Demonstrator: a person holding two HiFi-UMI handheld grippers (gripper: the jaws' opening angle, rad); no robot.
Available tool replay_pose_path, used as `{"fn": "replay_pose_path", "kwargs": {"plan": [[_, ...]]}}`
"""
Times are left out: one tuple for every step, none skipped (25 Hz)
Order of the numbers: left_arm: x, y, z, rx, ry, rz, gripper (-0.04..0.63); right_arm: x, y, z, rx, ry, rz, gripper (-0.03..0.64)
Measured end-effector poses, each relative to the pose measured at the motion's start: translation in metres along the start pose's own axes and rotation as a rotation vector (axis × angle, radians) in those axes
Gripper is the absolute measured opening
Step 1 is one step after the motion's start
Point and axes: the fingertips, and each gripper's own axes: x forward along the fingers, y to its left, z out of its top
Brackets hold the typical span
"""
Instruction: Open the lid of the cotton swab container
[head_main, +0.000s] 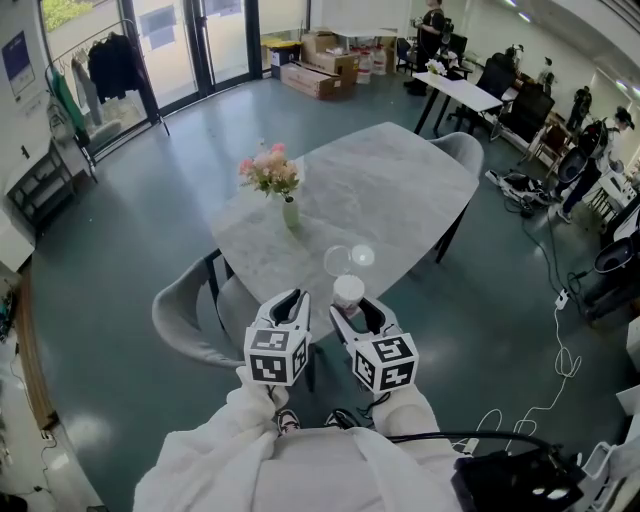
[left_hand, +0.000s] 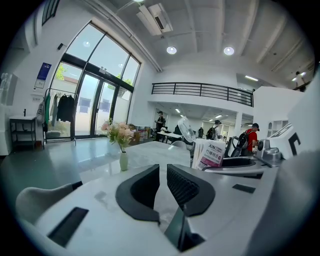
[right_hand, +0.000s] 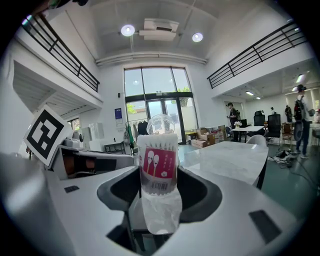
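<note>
The right gripper (head_main: 352, 308) is clamped on the cotton swab container (head_main: 348, 290): in the right gripper view its 2 dark jaws press the clear tub's sides, and the right gripper (right_hand: 159, 180) holds the cotton swab container (right_hand: 160, 167) upright, pink label facing the camera. The swabs stand packed inside it. The clear lid (right_hand: 161, 125) stands tipped up above the tub's rim, so the top is already open. In the head view the tub sits over the near edge of the marble table (head_main: 400, 180), close to the person; whether its base touches the tabletop cannot be told. The left gripper (head_main: 292, 298) hovers just beside it, at the same near edge, not touching it. In the left gripper view the left gripper (left_hand: 163, 172) has its jaws only a narrow slit apart, with nothing between them but bare tabletop, and the cotton swab container (left_hand: 210, 154) shows off to its right. A vase of pink flowers (head_main: 289, 213) stands nearer the table's left edge, well apart from both tools. 1 grey chair (head_main: 185, 320) is pushed in at the near left corner.
</note>
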Motion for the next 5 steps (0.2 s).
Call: {"fn": "replay_pose_path", "kwargs": {"plan": [[0.0001,0.0005,0.0002,-0.001,-0.001,0.000,0.052,0.0005,0.0001,0.0003,0.002,-0.002,0.000,0.284],[0.0002,0.0013,0.0006,-0.002,-0.003,0.002,0.052,0.0012,0.0002,0.0005,0.002,-0.003,0.000,0.284],[0.0004,0.0022,0.0009,-0.003,-0.005,0.003,0.052,0.0018,0.0003,0.0007,0.003,-0.005,0.001,0.284],[0.0005,0.0031,0.0011,-0.004,-0.007,0.004,0.052,0.0024,0.0005,0.0007,0.003,-0.006,0.001,0.284],[0.0006,0.0039,0.0012,-0.005,-0.009,0.006,0.052,0.0030,0.0007,0.0007,0.002,-0.007,0.002,0.284]]}}
